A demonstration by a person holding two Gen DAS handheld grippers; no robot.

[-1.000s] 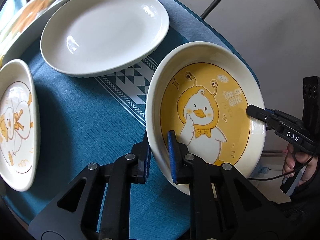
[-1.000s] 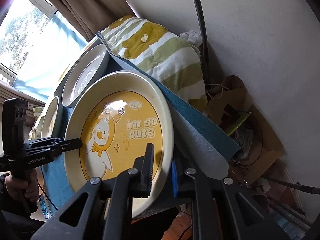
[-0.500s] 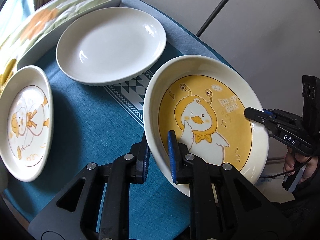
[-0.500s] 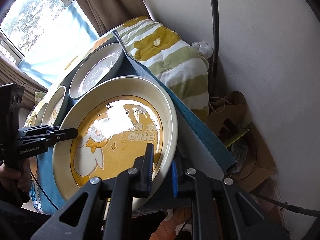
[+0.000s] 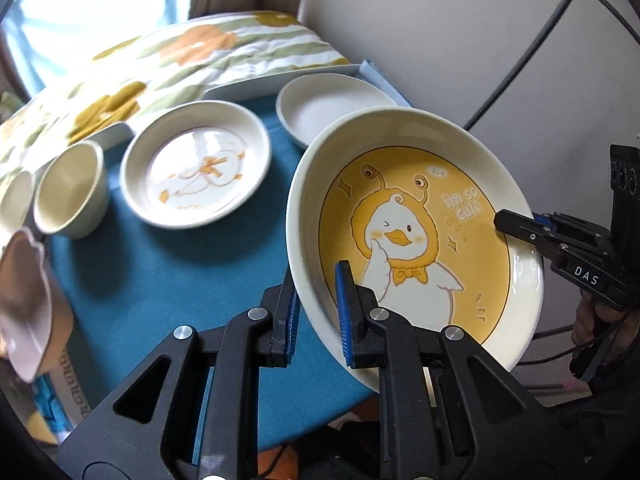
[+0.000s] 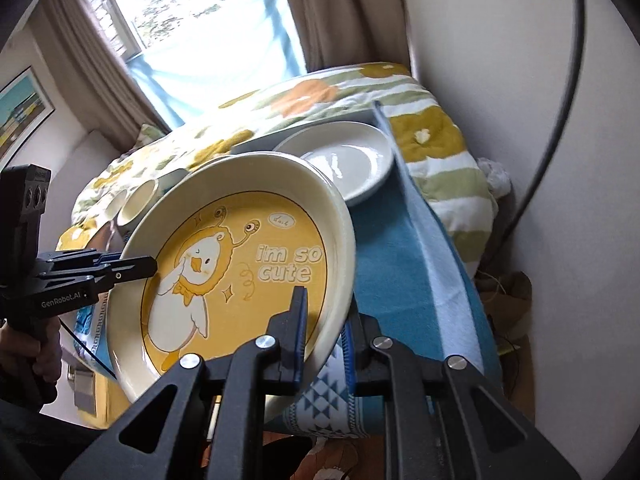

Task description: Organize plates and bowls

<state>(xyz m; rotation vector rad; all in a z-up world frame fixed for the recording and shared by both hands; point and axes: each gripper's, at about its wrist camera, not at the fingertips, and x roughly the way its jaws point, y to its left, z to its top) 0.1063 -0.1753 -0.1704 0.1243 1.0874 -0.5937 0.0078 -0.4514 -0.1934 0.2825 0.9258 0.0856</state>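
A large yellow duck plate [image 5: 416, 240] [image 6: 236, 276] with "i'm so cute" on it hangs tilted above the blue tablecloth [image 5: 160, 272]. My left gripper [image 5: 318, 312] is shut on its near rim. My right gripper [image 6: 326, 336] is shut on the opposite rim and shows at the right edge of the left wrist view [image 5: 520, 232]. On the cloth lie a smaller duck plate [image 5: 196, 172], a plain white plate [image 5: 332, 108] [image 6: 344, 160] and two cream bowls [image 5: 70, 188].
A pink scalloped dish [image 5: 24, 300] sits at the left edge. A white rectangular tray [image 5: 280, 80] lies at the back against a striped quilt [image 5: 180, 60] [image 6: 440, 148]. A wall and a black cable [image 6: 560, 120] stand to the right. The table edge is close below the plate.
Both grippers have lifted the yellow duck plate up and back from the table. More of the table has come into view, including the bowls and the window.
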